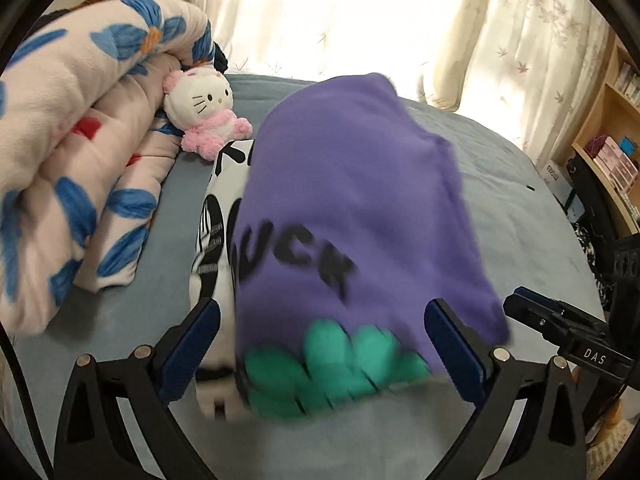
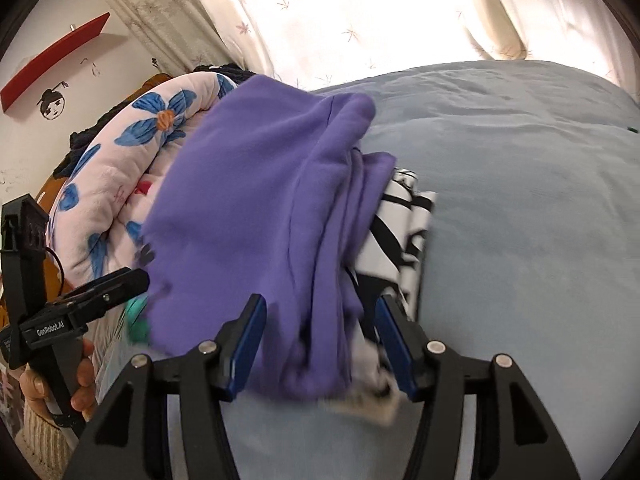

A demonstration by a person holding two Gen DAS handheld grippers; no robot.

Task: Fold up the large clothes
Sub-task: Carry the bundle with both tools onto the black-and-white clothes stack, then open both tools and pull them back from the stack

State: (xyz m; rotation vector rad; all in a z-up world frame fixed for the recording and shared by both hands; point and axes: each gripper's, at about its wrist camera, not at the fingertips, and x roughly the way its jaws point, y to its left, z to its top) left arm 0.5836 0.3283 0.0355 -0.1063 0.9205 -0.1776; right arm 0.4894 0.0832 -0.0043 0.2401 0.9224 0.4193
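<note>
Both tongs angle down over the bed (image 1: 500, 184), side by side. Left tongs (image 1: 320, 332) gape wide around the near hem of the folded purple sweatshirt (image 1: 344, 184), pads clear of it. Right tongs (image 2: 320, 336) stand half open astride its other edge, not pinching; sweatshirt lies atop a black-and-white garment (image 2: 408, 232) beside the flowered quilt (image 1: 80, 128).

Bedroom with a backlit window

Bright daylight glows through cream curtains with a faint leaf print (image 1: 360, 8) behind a bed covered in a pale blue sheet (image 2: 520, 200). A light wooden bookshelf (image 1: 612, 128) stands at one side; a red wall shelf (image 2: 52, 56) hangs on the white wall (image 2: 24, 140) opposite.
</note>
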